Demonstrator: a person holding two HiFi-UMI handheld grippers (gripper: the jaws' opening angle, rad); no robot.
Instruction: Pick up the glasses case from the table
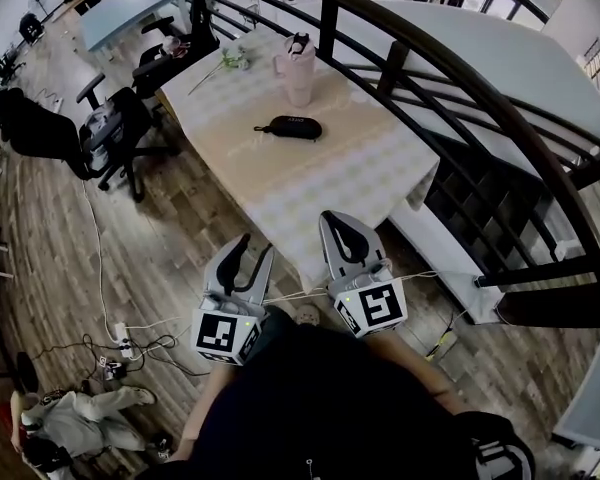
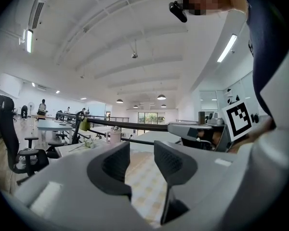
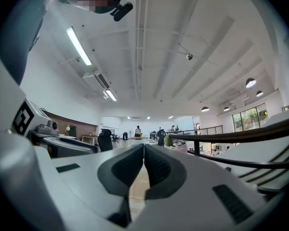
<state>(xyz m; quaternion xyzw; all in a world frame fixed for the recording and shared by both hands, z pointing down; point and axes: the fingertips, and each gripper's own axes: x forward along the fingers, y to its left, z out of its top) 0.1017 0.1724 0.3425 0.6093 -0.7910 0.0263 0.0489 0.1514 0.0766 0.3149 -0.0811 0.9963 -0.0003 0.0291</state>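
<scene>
– where's the glasses case [image 1: 289, 127]?
– lying flat on the table [image 1: 360, 183], about the middle of the checked cloth, dark and oval, closed. a pink cup [image 1: 297, 68] stands beyond it near the far edge, and a sprig of flowers [image 1: 228, 60] lies just left of the cup.
– and the grippers?
– both held low in front of the person, short of the table's near corner and well apart from the case. the left gripper [image 1: 257, 247] has its jaws part way open, a clear gap between the pads with only the cloth showing through. the right gripper [image 1: 332, 222] has its jaws pressed together at the tips, empty.
– so neither holds anything?
– neither. they sit side by side, both pointing toward the table.
– what's round the table?
– a dark railing [image 1: 450, 68] curves along its right side, and office chairs [image 1: 110, 133] stand on the wood floor to its left.
</scene>
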